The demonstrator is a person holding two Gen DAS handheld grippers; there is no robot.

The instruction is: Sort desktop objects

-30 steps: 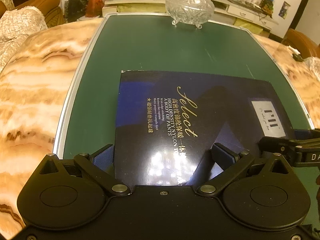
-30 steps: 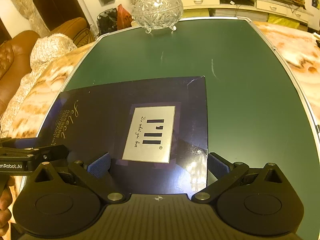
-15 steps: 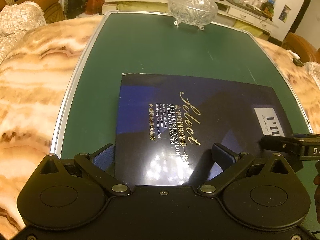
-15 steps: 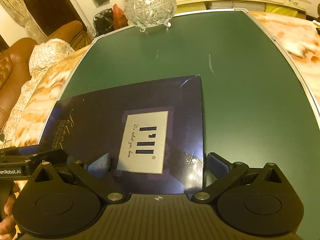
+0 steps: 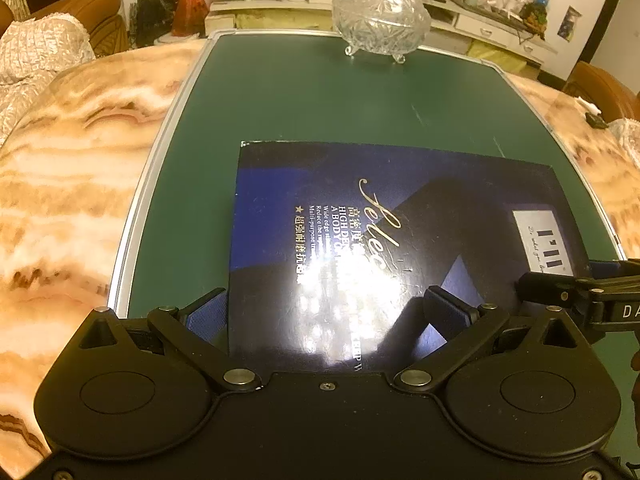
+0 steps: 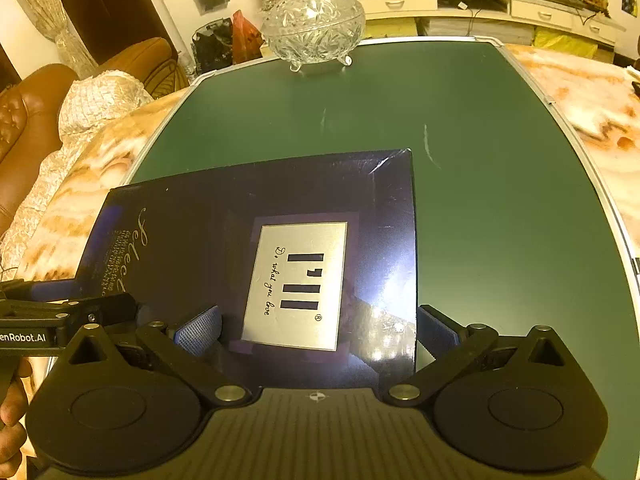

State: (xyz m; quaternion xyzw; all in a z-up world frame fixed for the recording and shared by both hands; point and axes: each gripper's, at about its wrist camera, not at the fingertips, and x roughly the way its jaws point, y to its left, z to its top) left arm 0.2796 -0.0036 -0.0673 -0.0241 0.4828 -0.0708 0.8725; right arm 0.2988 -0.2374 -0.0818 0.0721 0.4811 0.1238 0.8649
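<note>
Clearly lettered "Select", with a silver label seemingly reading "Do what you love", the box point(image 5: 400, 248) sits between both grippers' released jaws

One flat, glossy dark-blue cardboard box point(image 5: 384, 248) with gold lettering and one silver rectangular label point(image 6: 298, 286). One lidded, footed cut-glass bowl point(image 5: 380, 18). One green mat point(image 5: 320, 100) with a silver rim. Two black two-finger grippers, left point(image 5: 326, 312) and right point(image 6: 316, 330).

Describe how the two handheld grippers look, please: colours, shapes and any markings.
Both the left gripper and the right gripper are matte black, with two round discs, silver pivot pins and blue textured finger pads. White lettering marks their sides. No sleeve or cable shows.
</note>
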